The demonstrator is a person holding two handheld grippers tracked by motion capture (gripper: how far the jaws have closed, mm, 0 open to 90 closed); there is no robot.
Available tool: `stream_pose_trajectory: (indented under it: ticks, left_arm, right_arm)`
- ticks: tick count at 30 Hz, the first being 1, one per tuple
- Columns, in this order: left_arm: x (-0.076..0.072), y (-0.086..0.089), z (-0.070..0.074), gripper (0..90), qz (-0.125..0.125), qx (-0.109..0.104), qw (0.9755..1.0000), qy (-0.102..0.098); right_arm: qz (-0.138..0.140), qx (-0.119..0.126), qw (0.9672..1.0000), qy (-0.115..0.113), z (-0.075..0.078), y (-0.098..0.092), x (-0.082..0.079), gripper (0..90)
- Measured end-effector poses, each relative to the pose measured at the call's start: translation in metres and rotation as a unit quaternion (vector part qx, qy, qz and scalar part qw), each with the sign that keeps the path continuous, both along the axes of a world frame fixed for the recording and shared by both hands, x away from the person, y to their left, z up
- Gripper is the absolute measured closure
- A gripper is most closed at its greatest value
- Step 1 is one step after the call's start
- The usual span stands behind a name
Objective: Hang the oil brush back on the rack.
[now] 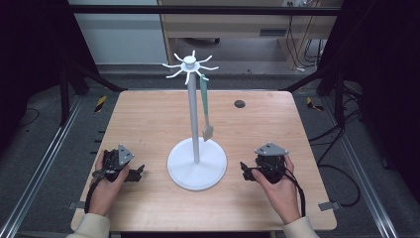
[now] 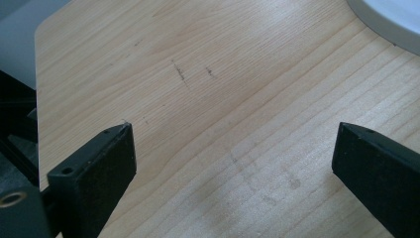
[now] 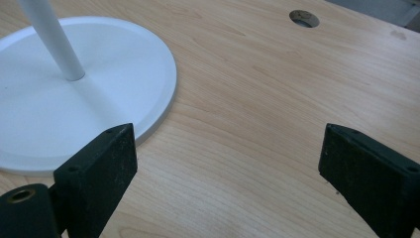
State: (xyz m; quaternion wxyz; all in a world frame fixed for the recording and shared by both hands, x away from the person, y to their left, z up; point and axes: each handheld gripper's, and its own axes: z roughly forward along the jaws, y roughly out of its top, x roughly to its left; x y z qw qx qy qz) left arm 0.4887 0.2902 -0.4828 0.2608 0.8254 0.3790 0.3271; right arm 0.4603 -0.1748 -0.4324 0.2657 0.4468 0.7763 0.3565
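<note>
A white stand [image 1: 196, 163] with a round base and a tall pole rises from the middle of the wooden table [image 1: 148, 114]. Short hooks [image 1: 190, 65] radiate from its top. A pale green spatula-like utensil [image 1: 205, 106] hangs from one hook on the right side. My left gripper [image 1: 138, 172] rests on the table left of the base, open, nothing between its jaws. My right gripper [image 1: 243, 171] rests right of the base, open and empty too. In the right gripper view the base [image 3: 74, 99] and pole [image 3: 52, 39] lie to the left of the jaws.
A round cable hole [image 1: 239, 103] sits in the table at the back right, also seen as the hole [image 3: 303, 18] in the right gripper view. Metal frame rails run along both sides of the table. A wooden bench stands behind.
</note>
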Motion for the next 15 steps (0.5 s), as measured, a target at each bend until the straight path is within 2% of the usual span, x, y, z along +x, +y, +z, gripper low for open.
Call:
stream_pose_trajectory:
  ticks: [10,15]
  left_arm:
    - [0.0,0.0,0.0,2.9,-0.001,0.0,1.0,0.0]
    - [0.0,0.0,0.0,2.9,-0.001,0.0,1.0,0.0]
  right_arm:
    - [-0.003,0.0,0.9997,0.025,-0.016,0.0,0.02,9.0]
    - [-0.01,0.01,0.9989,0.044,-0.025,-0.003,0.03,9.0]
